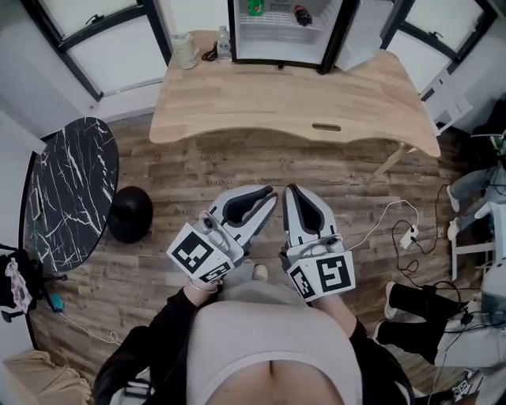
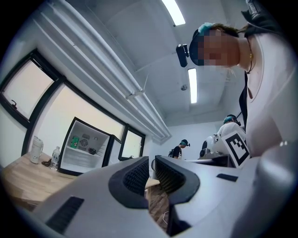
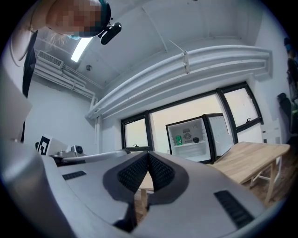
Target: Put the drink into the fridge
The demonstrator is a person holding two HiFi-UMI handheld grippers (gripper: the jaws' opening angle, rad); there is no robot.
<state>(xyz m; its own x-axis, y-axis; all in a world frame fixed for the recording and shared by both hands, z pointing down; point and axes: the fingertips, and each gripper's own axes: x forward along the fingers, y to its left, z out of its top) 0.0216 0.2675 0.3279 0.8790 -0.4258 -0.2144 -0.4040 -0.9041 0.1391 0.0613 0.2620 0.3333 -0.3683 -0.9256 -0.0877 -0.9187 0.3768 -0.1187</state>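
Note:
A clear water bottle [image 1: 224, 43] [image 2: 56, 157] stands at the far left of the wooden table [image 1: 300, 103] [image 2: 23, 179] [image 3: 247, 162], beside the open mini fridge [image 1: 336, 39] [image 2: 70, 165] [image 3: 186, 149]. On the fridge shelf sit a green can [image 1: 255, 8] [image 2: 74, 142] [image 3: 177, 139] and a dark round item [image 1: 303, 14] [image 3: 196, 139]. Both grippers are held close to my body, well short of the table. The left gripper [image 1: 267, 202] [image 2: 152, 168] shows a narrow gap between its pads, with nothing in it. The right gripper [image 1: 291, 194] [image 3: 148, 157] is shut and empty, tips touching.
A white jug [image 1: 184, 50] stands left of the bottle. A black marble round table [image 1: 67, 186] and a black ball [image 1: 130, 213] are on my left. Cables and a power strip [image 1: 407, 236] lie on the wooden floor at right. A person [image 2: 179, 148] stands far off.

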